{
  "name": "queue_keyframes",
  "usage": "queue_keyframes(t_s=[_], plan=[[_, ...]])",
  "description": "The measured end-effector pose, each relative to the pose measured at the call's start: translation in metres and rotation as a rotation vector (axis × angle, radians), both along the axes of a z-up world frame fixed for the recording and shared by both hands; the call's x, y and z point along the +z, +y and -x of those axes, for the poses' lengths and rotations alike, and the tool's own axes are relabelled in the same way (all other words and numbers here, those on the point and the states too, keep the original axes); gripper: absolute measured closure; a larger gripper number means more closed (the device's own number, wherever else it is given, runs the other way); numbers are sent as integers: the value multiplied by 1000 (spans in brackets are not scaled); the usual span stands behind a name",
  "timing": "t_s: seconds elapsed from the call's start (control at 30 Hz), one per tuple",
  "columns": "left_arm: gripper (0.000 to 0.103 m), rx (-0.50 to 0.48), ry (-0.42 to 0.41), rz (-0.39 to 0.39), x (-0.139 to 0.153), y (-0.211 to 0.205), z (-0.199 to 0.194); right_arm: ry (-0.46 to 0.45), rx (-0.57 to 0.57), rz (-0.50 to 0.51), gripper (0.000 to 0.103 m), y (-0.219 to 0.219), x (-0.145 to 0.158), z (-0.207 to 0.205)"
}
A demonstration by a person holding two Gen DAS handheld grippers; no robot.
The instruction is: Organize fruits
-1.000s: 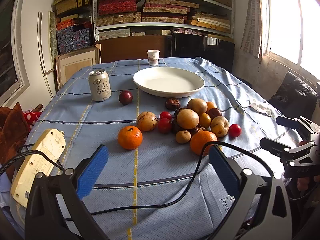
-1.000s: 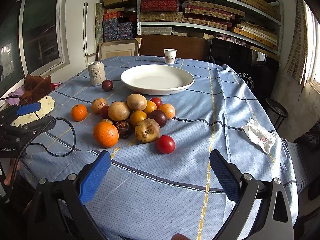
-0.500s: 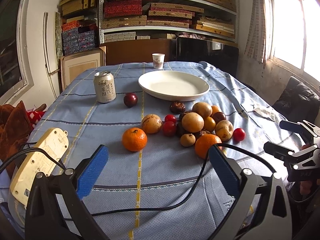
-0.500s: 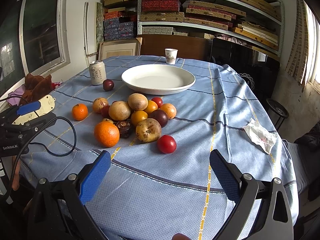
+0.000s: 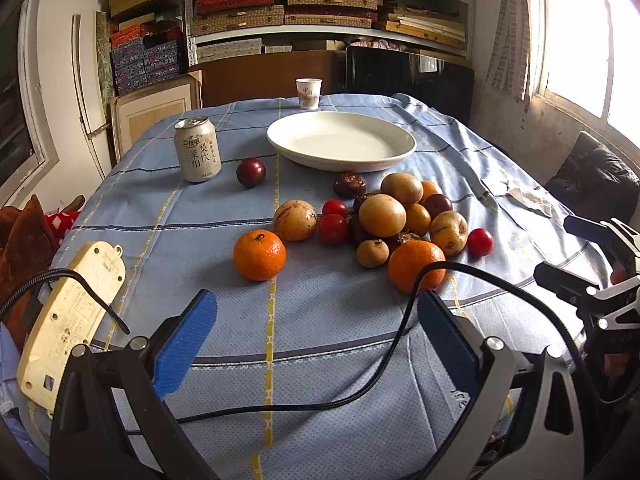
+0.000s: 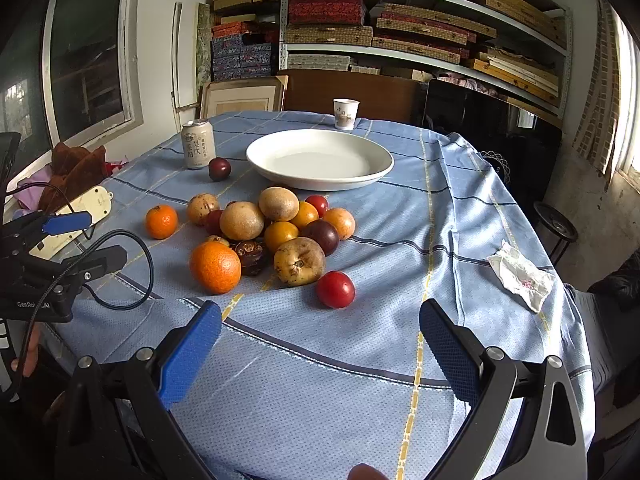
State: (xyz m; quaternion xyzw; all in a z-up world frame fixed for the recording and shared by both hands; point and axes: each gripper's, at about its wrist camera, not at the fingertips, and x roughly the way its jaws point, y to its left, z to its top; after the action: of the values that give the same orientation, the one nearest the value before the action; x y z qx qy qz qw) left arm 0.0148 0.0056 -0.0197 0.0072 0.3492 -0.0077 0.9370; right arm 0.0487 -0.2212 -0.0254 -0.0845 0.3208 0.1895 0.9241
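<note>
Before your left gripper [image 5: 316, 340] a cable [image 5: 400, 344] crossed; both it and your right gripper [image 6: 320, 344] gaped empty. Fruits [image 6: 272, 236] lay heaped near the plate [image 6: 320, 160], perhaps touching it, a can [image 5: 197, 149] beside.

Both wrist views toward shared plate [image 5: 341, 142]

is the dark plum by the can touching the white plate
Apart. The left wrist view shows blue tablecloth between the dark plum and the white plate.

blue striped tablecloth [image 6: 400, 240]; white plate [image 6: 384, 168]; orange mandarin [image 5: 259, 255].
</note>
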Motion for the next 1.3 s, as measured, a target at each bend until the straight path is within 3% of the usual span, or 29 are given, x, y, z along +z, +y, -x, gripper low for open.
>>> queue_keyframes(t_s=[0.9, 1.1, 1.3], plan=[[4, -6, 26, 0, -11, 0, -3, 15, 30, 4, 3, 2, -5, -1], [4, -16, 19, 30, -10, 12, -3, 35, 13, -20, 4, -4, -13, -9], [4, -11, -5, 76, -9, 39, -10, 49, -26, 17, 4, -3, -27, -28]])
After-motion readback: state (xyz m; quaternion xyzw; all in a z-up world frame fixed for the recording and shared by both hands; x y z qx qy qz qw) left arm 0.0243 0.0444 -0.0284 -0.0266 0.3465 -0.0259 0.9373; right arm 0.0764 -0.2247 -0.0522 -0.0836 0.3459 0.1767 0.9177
